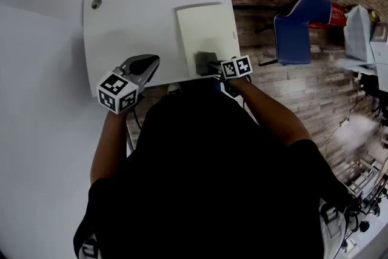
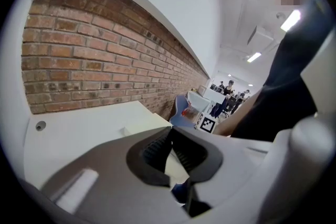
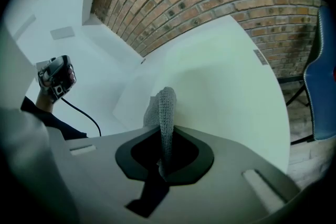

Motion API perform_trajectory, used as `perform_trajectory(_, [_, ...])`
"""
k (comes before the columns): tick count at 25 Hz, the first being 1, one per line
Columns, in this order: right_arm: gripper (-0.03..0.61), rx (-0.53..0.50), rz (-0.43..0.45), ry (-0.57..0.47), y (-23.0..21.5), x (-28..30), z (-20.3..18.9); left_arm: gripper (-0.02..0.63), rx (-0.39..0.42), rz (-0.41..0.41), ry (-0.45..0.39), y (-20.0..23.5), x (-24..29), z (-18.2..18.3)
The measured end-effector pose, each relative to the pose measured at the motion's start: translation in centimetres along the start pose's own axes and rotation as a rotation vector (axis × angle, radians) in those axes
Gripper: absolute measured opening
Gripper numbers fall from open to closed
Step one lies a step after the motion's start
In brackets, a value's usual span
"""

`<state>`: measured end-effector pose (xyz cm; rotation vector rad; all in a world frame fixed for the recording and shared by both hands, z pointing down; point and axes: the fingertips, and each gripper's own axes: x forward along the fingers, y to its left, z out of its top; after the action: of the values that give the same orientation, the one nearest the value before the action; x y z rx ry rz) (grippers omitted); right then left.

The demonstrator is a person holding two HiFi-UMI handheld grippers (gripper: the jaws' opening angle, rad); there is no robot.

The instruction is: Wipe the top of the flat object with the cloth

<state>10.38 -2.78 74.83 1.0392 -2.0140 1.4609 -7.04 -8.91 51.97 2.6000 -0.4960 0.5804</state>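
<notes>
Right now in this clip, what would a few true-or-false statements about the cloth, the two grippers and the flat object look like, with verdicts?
1. The right gripper has the grey cloth clamped between its jaws. True.
2. The cloth sits at the far edge of the flat object. False: it sits at the near edge, closest to the person.
3. The left gripper grips the flat object. False: its jaws are together on nothing, off to the left of it.
4. A blue chair stands right of the white table. True.
</notes>
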Motion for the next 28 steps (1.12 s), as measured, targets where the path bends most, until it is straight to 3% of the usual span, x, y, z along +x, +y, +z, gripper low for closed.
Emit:
perform_trajectory(20, [0.009,0.060,-0.143,-0.068,-8.3,-5.6,-0.2,0.002,0.022,-0.047,0.022,-1.4,2.1,0.1])
perform_trajectory(28, [0.009,0.022,-0.182,-0.090,-9.9,-6.9,0.4,0.002,0.022,-0.045,0.024,-1.3,2.3,0.3])
